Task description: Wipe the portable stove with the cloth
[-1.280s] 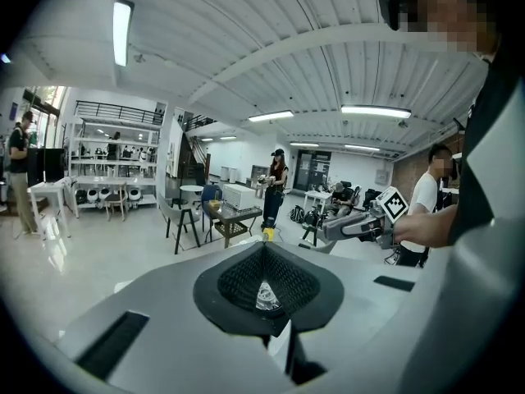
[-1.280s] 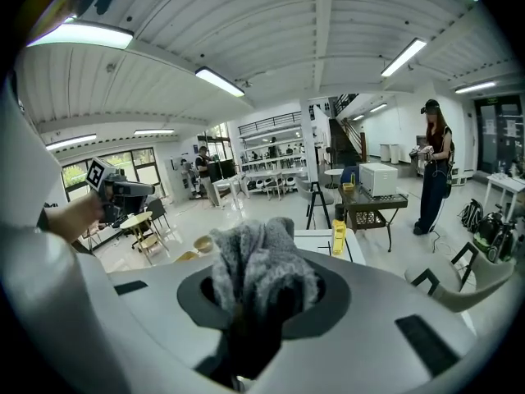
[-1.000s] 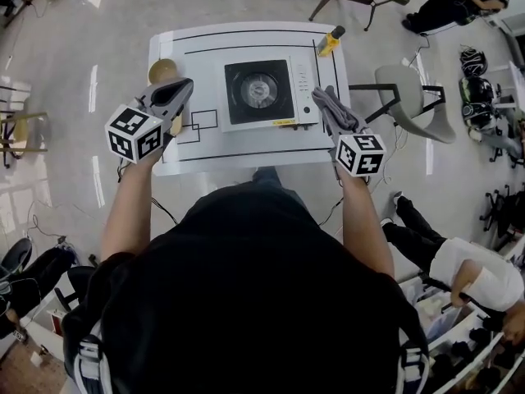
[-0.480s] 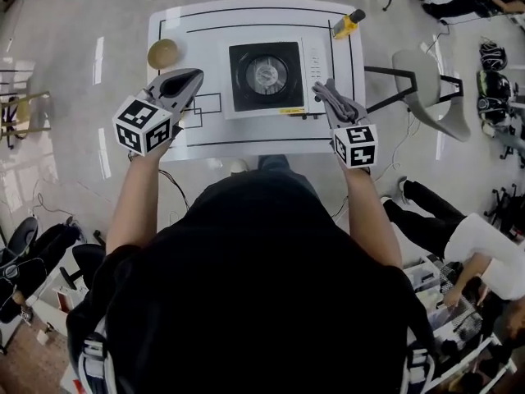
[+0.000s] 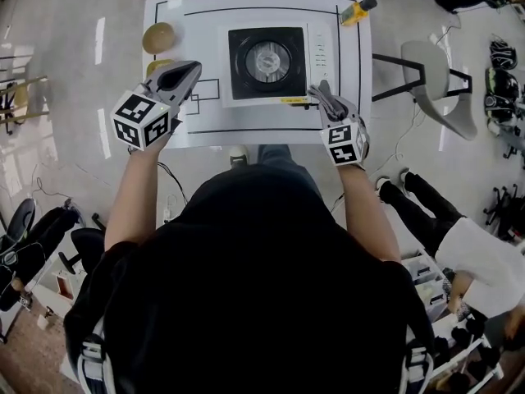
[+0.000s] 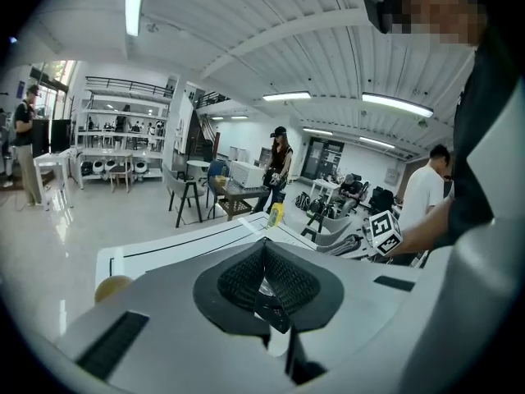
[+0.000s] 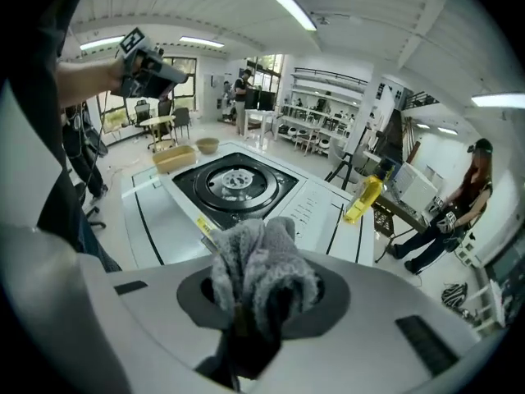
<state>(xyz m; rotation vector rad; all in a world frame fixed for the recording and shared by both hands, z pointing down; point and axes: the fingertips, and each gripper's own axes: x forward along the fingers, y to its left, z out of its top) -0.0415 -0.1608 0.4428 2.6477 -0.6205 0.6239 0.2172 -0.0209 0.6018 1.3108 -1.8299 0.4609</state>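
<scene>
The portable stove [image 5: 267, 60] has a white body and a black top with a round burner; it stands mid-table. A grey cloth [image 5: 321, 100] is bunched in my right gripper [image 5: 326, 103], which is shut on it just off the stove's front right corner. In the right gripper view the cloth [image 7: 261, 271] fills the jaws, with the stove [image 7: 238, 184] beyond. My left gripper [image 5: 178, 77] hovers over the table's left part, left of the stove, with its jaws shut on nothing. In the left gripper view the left gripper [image 6: 265, 279] shows only its closed pads.
On the white table [image 5: 205, 138] a brown bowl [image 5: 157, 37] sits at the far left with a tan block [image 5: 159, 66] near it, and a yellow bottle [image 5: 353, 11] at the far right corner. A grey chair [image 5: 439, 74] stands right of the table. People are seated further right.
The table and stove have slid up and away in the head view. Both grippers sit a little nearer the table's front edge; the cloth stays in the right gripper.
</scene>
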